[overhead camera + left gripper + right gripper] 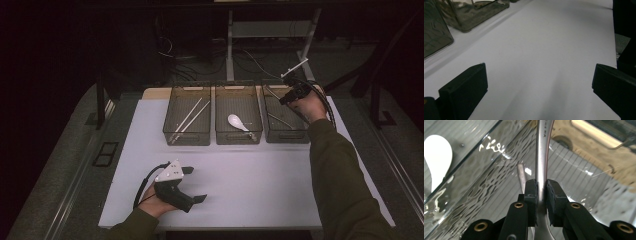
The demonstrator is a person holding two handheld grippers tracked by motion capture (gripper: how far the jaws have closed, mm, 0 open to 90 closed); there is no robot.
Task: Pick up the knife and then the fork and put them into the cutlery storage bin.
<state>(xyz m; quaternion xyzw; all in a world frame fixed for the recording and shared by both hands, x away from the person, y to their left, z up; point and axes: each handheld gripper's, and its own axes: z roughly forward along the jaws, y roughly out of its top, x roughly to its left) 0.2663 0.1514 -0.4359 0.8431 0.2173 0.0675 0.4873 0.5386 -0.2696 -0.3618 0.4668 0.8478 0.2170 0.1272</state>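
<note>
**Three bins, one utensil clamped above the right one**

Three clear bins sit in a row at the far side of the white table. The right gripper is clenched on a metal utensil handle, pads pressing it from both sides, held over the right bin with the handle's tip poking up and away. More metal pieces lie inside that bin. The middle bin holds a white spoon; the left bin holds chopsticks. The left gripper rests near the table's front edge, jaws spread wide, nothing between them.
</note>
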